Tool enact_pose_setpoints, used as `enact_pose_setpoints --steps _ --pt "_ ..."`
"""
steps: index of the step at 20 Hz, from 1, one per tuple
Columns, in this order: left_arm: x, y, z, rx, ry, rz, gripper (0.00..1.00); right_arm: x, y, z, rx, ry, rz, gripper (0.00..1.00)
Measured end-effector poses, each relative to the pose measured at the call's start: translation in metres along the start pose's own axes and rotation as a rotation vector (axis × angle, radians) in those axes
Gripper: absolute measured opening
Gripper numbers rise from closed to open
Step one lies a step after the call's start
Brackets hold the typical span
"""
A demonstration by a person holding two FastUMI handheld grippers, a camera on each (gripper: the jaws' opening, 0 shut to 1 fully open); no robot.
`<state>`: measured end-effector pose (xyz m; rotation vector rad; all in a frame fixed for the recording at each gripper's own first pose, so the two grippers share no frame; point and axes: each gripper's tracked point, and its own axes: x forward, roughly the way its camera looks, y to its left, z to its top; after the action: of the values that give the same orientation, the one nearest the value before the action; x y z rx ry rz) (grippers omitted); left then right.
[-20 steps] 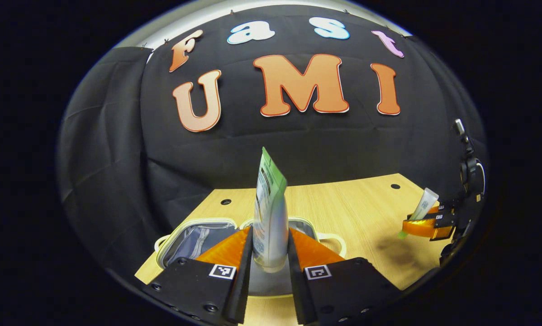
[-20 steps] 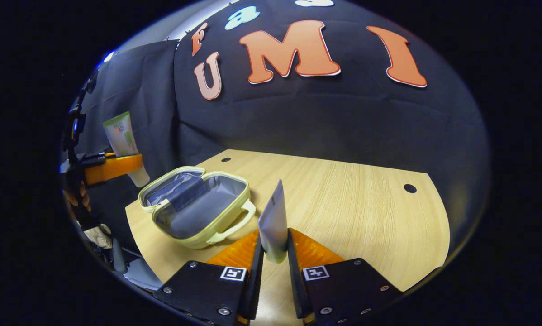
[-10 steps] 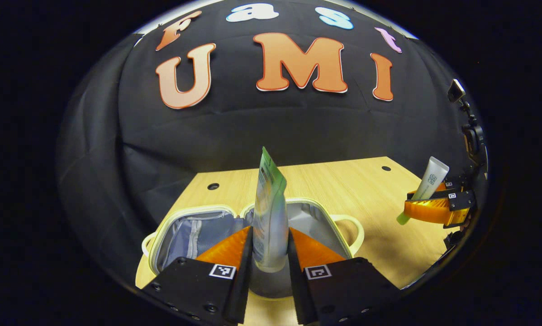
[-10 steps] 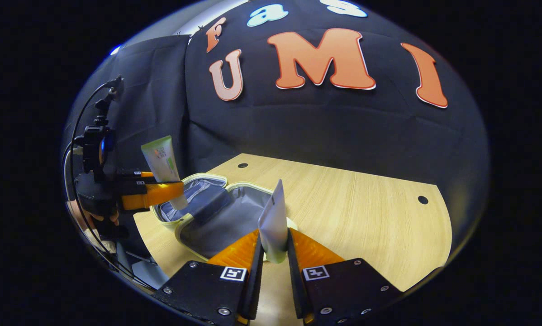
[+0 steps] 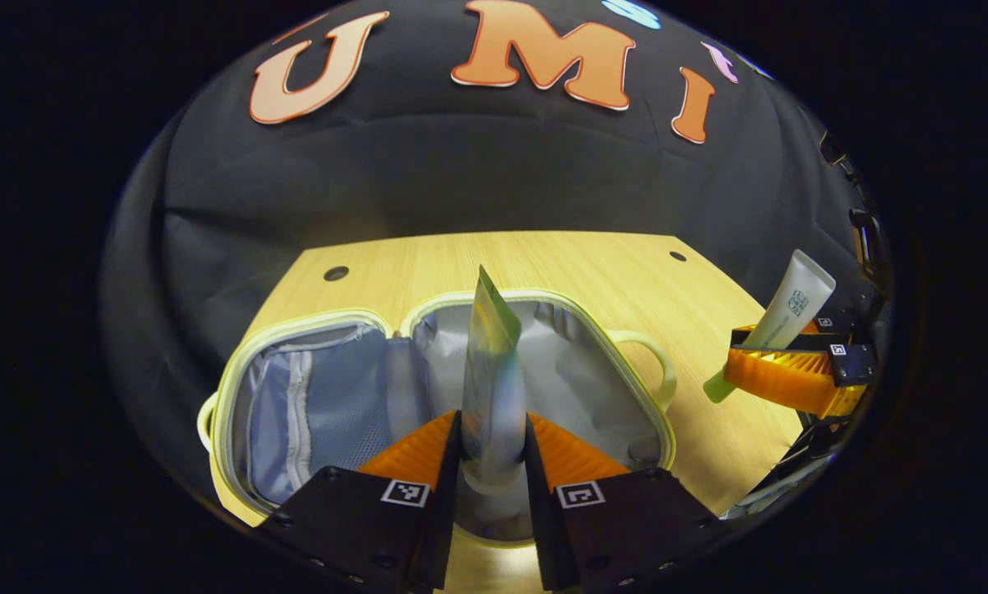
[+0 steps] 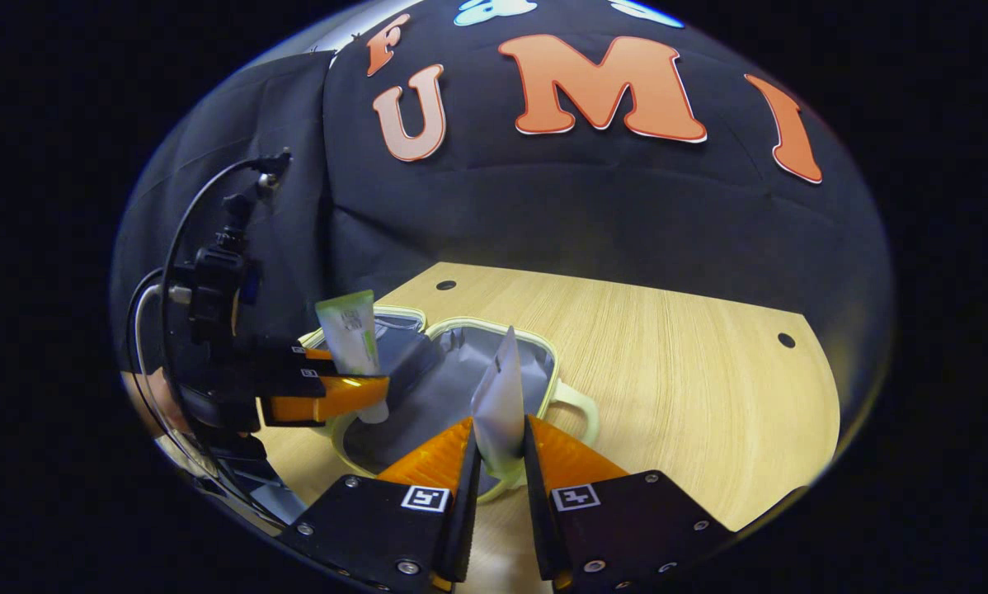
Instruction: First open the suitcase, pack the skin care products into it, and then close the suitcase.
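Left claw (image 5: 492,445): clamps green tube (image 5: 491,371) over open suitcase (image 5: 296,404).
Right claw (image 6: 501,458): clamps white tube (image 6: 501,404) at suitcase rim.
Worktop (image 6: 692,412): bare on the right.

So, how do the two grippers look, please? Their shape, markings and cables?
Each gripper, left and right, has two wedge-shaped fingers that narrow forward, mounted on black plates with screws. Each plate carries a small square black-and-white marker. In the right gripper view, the left gripper's body is black, with a device mounted on top and a thin black cable looping up from it.
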<state>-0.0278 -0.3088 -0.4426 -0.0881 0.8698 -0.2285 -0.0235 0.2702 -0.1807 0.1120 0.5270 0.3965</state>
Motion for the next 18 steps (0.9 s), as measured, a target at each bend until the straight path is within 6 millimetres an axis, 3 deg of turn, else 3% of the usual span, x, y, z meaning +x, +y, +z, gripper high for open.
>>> enact_pose_setpoints --steps 11,18 --pt "0.059 0.0 -0.045 -0.066 0.264 -0.062 0.41 0.025 0.009 -0.016 0.049 0.064 -0.042 0.31" --pt "0.087 -0.001 -0.05 -0.131 0.324 -0.02 0.41 0.046 0.011 -0.025 0.081 0.113 -0.043 0.31"
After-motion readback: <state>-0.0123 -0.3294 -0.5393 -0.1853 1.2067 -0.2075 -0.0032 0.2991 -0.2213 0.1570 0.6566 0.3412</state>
